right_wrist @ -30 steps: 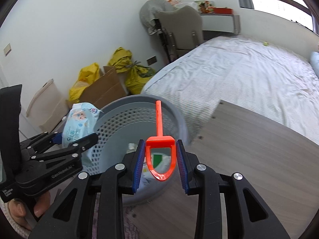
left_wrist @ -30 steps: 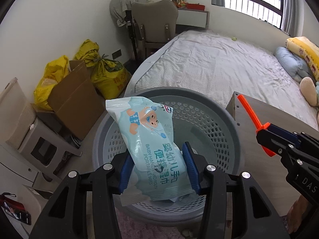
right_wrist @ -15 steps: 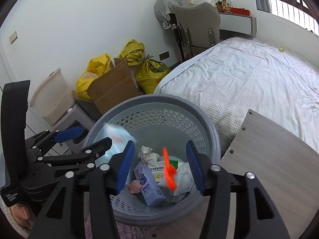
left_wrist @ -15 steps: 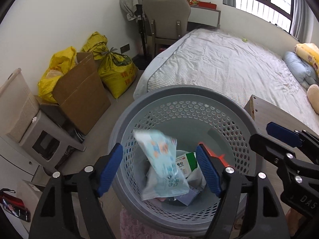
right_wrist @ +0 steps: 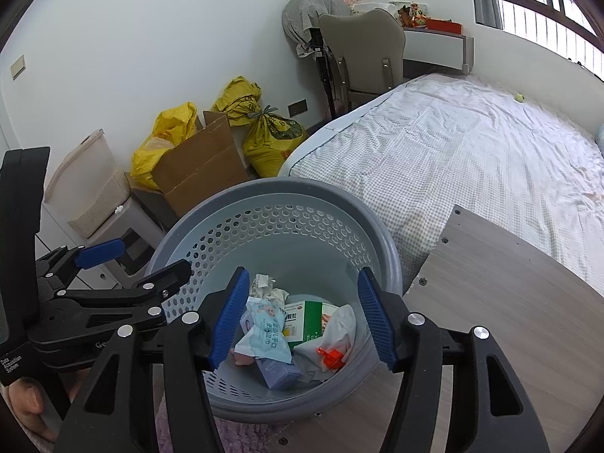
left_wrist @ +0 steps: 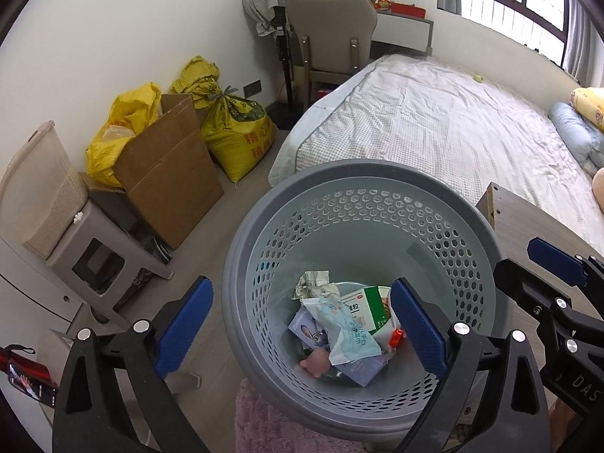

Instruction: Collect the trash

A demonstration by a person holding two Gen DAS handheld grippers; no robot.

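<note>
Above the round grey perforated plastic basket (left_wrist: 362, 204), both grippers hang over the opening, pointing downward. The left gripper (left_wrist: 302, 326) has just been opening its jaws and they now stand wide, with nothing between them. The right gripper (right_wrist: 304, 319) has also just been opening its jaws; they stand moderately apart and hold nothing.

Task items lie at the basket bottom: the pale blue baby-wipes packet (left_wrist: 349, 330) rests on top of the pile, the small orange plastic scoop (right_wrist: 330, 356) lies to its right, and a green-and-white cardboard medicine box (right_wrist: 307, 319) and a crumpled white paper (left_wrist: 315, 283) sit behind them.

Hazards from this position:
- The left gripper's wide jaws reach close to the basket rim. Lowering or swinging either tool sideways could strike the rim and tip or shift the basket.
- The two grippers sit close together over the opening; withdrawing both at once could cause them to collide.
- The grey wood-grain table (right_wrist: 509, 302) edge lies just beside the basket, so a careless retreat by the right gripper could knock against it.
</note>
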